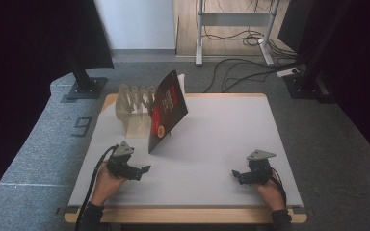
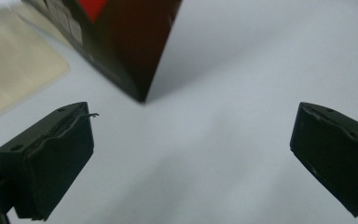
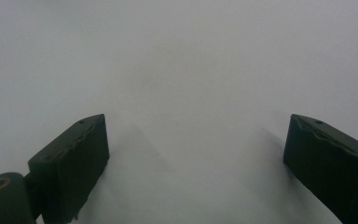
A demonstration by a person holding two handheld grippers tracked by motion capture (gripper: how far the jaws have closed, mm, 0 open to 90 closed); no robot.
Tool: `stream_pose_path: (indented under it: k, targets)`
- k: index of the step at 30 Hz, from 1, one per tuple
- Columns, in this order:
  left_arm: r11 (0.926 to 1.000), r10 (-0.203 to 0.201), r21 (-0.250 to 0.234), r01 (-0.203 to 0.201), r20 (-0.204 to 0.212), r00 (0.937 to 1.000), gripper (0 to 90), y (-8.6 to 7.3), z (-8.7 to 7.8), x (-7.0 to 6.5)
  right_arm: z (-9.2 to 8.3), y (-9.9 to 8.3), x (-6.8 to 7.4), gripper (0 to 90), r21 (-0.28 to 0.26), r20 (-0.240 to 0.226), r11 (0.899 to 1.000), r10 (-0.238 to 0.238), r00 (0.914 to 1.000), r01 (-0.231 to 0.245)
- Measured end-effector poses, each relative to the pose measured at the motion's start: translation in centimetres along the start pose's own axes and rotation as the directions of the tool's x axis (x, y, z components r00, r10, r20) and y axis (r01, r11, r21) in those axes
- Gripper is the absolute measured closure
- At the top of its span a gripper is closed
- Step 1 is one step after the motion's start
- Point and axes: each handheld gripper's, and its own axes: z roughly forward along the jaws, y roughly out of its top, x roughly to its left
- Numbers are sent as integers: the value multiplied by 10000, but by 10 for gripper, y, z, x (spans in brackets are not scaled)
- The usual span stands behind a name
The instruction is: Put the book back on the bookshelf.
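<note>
The dark booklet (image 1: 167, 111) is seen propped against the slotted rack (image 1: 134, 107), upper left of centre on the desk (image 1: 221, 144), while both the left gripper (image 1: 144, 169) and right gripper (image 1: 235, 174) are rested with jaws spread, empty.

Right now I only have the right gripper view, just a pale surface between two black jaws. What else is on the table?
Observer: A black-and-red booklet stands tilted at the far left of the table, leaning against a pale slotted rack.
Operator: Where is the other gripper?
Observer: The left gripper sits low on the near left, just short of the booklet's bottom corner and not touching it.
Operator: Is it holding anything?
Observer: No. Its jaws stand wide open, with bare white table surface between them.
</note>
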Motion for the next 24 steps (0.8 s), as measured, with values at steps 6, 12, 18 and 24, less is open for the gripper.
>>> stream_pose_path:
  k: [6, 12, 18, 24]
  targets:
    - [9972, -107, 746, 99, 91, 9999, 0, -17, 22, -2, 0, 0, 0, 61, -4, 5, 10000, -2, 10000, 2]
    - [9937, 64, 1116, -41, -203, 9998, 0, -23, 31, -6, 0, 0, 0, 61, -8, 14, 10000, -8, 10000, 8]
    - [9938, 54, 1110, -32, -197, 9998, 0, -23, 31, -5, 0, 0, 0, 61, -9, 11, 10000, -3, 10000, 3]
    - [9937, 67, 1117, -44, -198, 9998, 0, -23, 31, -6, 0, -1, 0, 60, -23, 18, 10000, 5, 10000, -5]
